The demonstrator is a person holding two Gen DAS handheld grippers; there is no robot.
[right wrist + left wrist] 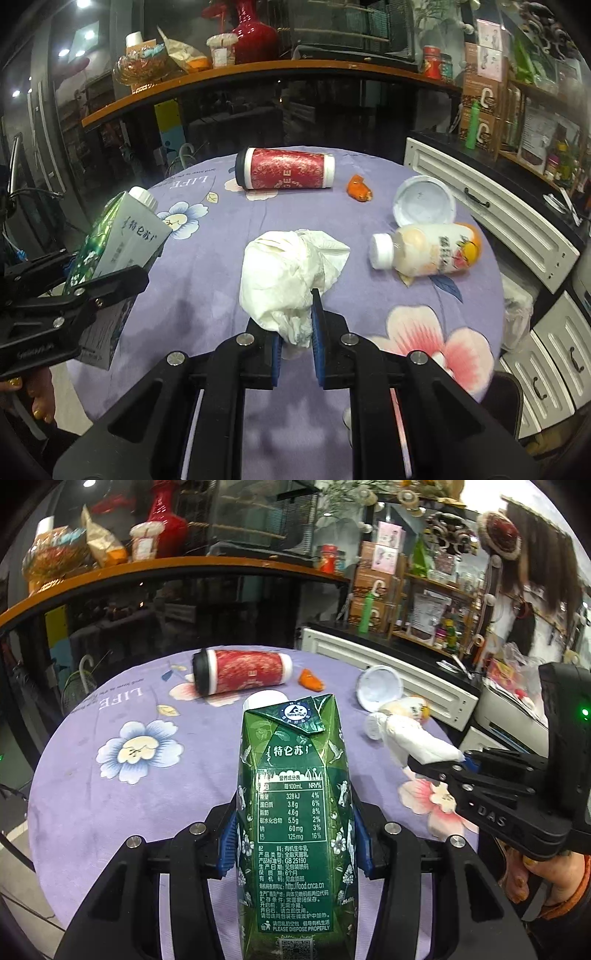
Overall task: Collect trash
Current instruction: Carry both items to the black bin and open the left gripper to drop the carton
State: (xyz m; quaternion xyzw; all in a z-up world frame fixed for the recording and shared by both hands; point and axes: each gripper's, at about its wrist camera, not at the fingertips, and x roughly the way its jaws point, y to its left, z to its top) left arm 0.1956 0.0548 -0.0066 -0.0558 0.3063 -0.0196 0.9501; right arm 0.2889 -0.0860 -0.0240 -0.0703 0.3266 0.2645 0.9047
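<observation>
My left gripper (295, 845) is shut on a green milk carton (295, 805), which points away from me above the purple flowered tablecloth (140, 812). From the right wrist view the carton (122, 240) hangs at the left, over the table's edge. My right gripper (295, 332) is shut on a crumpled white tissue (288, 273), also seen lifted at the right (413, 742). On the cloth lie a red cup (286, 170) on its side, an orange peel (359, 188), a white lid (424, 201) and a small bottle (424, 251).
Behind the round table stands a dark counter with a wooden top (258, 74), carrying a red vase (255, 33) and bags. White cabinets (491, 221) with drawers run along the right. A person's hand (532, 878) grips the right tool.
</observation>
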